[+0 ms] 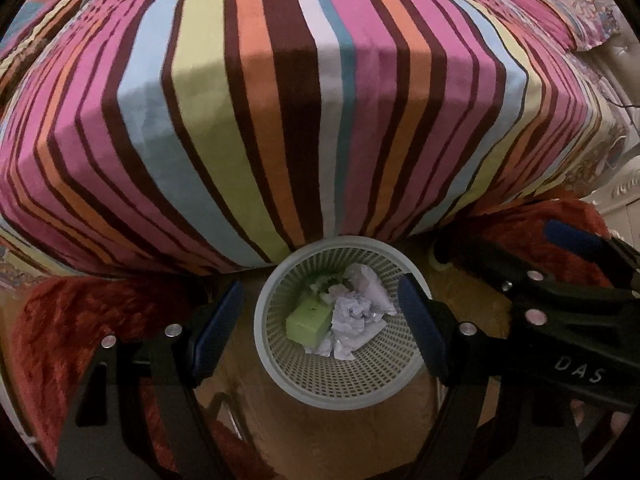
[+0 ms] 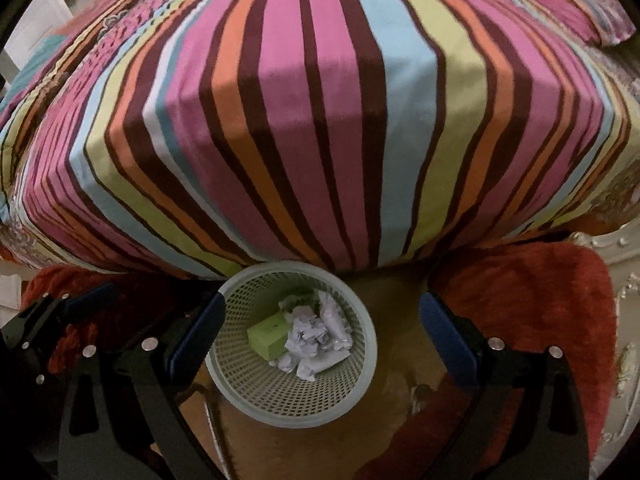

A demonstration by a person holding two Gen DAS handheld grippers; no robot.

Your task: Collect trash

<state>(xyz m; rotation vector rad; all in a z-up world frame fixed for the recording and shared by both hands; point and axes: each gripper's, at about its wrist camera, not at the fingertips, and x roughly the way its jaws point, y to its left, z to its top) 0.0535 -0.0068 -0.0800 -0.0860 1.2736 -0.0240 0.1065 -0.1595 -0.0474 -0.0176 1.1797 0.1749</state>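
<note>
1. Blue-padded fingers of the left gripper point(image 1: 320, 328) stand apart with nothing between the pads; the jaws are released and look down over the basket.
2. Right gripper point(image 2: 322, 334), also blue-padded, has its jaws spread wide and empty, above the same basket. In the left wrist view it shows at the right, just beside the left gripper.
3. Pale green mesh waste basket point(image 1: 280, 364) stands upright on the tan floor point(image 1: 352, 440), directly below both grippers, its far rim against the foot of the bed.
4. Inside the basket lie crumpled white paper point(image 1: 356, 316) and a light green box point(image 1: 310, 320), side by side and touching.
5. Striped bedcover point(image 1: 280, 120) in pink, brown, orange, blue and yellow-green hangs over the bed edge behind the basket.
6. Red shaggy rug point(image 2: 532, 300) lies on either side of the basket.
</note>
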